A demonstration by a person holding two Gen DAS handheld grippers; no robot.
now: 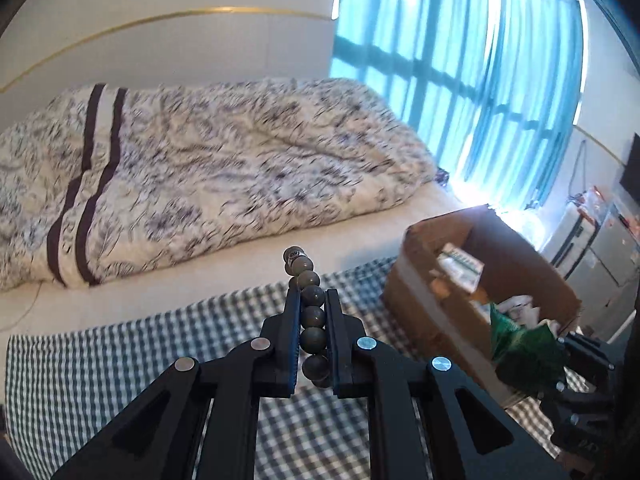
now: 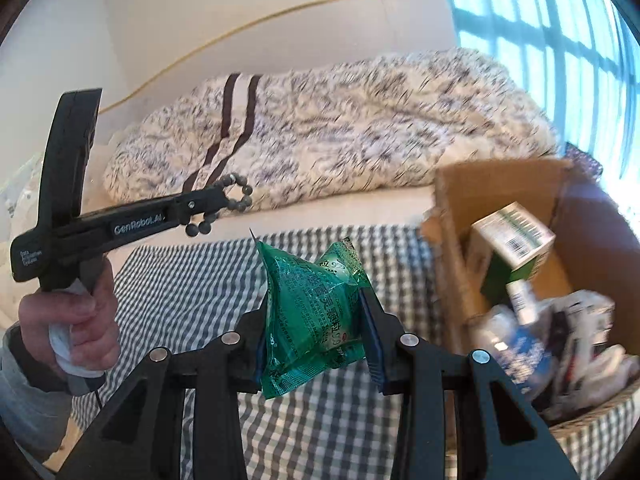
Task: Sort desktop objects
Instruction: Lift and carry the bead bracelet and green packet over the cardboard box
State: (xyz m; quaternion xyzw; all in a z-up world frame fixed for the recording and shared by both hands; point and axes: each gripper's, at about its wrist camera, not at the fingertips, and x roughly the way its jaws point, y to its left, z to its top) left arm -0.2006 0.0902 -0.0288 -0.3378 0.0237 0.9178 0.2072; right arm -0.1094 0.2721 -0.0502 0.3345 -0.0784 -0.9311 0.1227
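My left gripper [image 1: 313,294] is shut on a string of dark olive beads [image 1: 311,316], which runs up between the pads and sticks out past the tips. The right wrist view shows that gripper [image 2: 216,200] from the side, held up by a hand [image 2: 76,320], the bead bracelet [image 2: 236,196] looping at its tip. My right gripper [image 2: 316,280] is shut on green foil sachets [image 2: 312,312], held above the checked cloth [image 2: 192,280]. In the left wrist view the green sachets [image 1: 520,340] show at the right by the cardboard box [image 1: 424,312].
An open cardboard box [image 2: 456,240] stands at the right on the checked cloth [image 1: 100,380], holding a green-and-white carton [image 2: 512,240] and several packets. Behind lies a bed with a patterned quilt [image 1: 200,176]. A curtained window [image 1: 460,80] is at the back right.
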